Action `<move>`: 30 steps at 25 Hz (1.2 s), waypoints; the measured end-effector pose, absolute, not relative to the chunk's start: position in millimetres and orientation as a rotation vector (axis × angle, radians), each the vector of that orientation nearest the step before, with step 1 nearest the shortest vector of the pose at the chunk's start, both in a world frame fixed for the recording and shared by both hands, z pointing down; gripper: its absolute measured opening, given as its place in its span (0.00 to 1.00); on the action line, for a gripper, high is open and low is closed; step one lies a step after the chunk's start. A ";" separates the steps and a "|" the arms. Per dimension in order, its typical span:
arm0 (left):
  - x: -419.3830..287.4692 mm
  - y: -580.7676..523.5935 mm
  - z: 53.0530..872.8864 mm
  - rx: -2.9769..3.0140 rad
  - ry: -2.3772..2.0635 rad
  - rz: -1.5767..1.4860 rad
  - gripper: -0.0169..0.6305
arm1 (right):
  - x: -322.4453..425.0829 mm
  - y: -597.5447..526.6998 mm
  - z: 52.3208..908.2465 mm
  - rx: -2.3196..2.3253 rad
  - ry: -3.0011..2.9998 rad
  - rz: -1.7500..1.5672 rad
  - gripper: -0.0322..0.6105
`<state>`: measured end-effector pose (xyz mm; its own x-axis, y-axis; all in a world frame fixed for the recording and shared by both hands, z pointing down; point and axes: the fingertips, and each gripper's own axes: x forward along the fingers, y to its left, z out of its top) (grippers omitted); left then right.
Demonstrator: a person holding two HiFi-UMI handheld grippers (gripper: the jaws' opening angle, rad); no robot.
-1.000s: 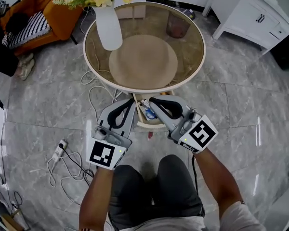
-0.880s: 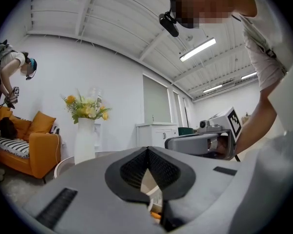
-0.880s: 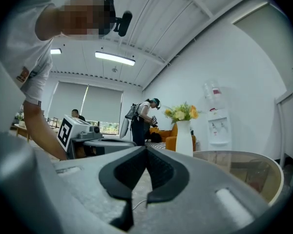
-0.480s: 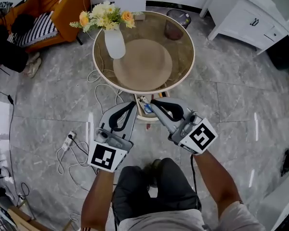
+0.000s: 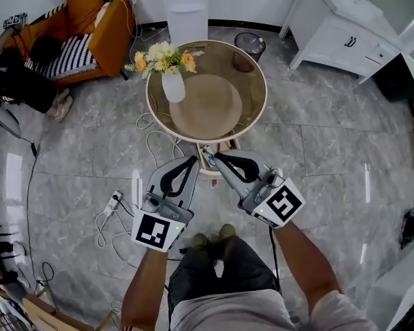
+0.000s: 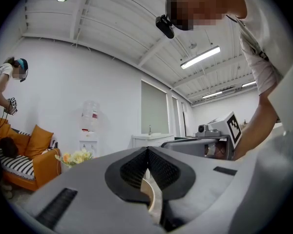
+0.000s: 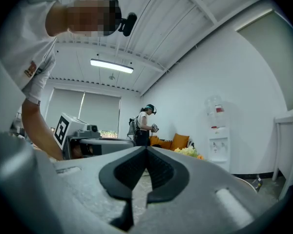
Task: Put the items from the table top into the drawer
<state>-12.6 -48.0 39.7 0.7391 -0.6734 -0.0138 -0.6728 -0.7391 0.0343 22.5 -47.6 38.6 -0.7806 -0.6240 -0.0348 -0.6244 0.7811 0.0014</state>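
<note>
The round glass table (image 5: 255, 81) stands ahead and below, bearing only a white vase of flowers (image 5: 171, 81). Under its near edge a small drawer (image 5: 210, 172) stands open, with a blue item and other small things inside. My left gripper (image 5: 194, 158) (image 6: 147, 150) is held level above the drawer's left side, shut and empty. My right gripper (image 5: 217, 156) (image 7: 146, 149) is level above its right side, also shut with nothing in it. Both are well above the drawer and touch nothing.
An orange sofa (image 5: 100, 26), a water dispenser (image 5: 186, 5), a bin (image 5: 249, 43) and a white cabinet (image 5: 334, 29) ring the table. Cables and a power strip (image 5: 112, 202) lie on the floor at left. Another person (image 7: 143, 123) stands by the sofa.
The view and both grippers have risen a good deal; the table and drawer look smaller and farther below. The person's feet now show. Both grippers stayed shut.
</note>
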 end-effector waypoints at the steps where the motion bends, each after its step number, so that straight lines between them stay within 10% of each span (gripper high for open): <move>1: -13.9 -44.3 27.2 2.903 -1.130 -0.057 0.03 | 21.2 -42.9 27.2 -1.032 2.928 0.014 0.05; 30: 9.7 41.8 -96.2 2.951 -1.055 -0.130 0.03 | 45.2 40.2 -88.4 -1.094 2.897 0.058 0.05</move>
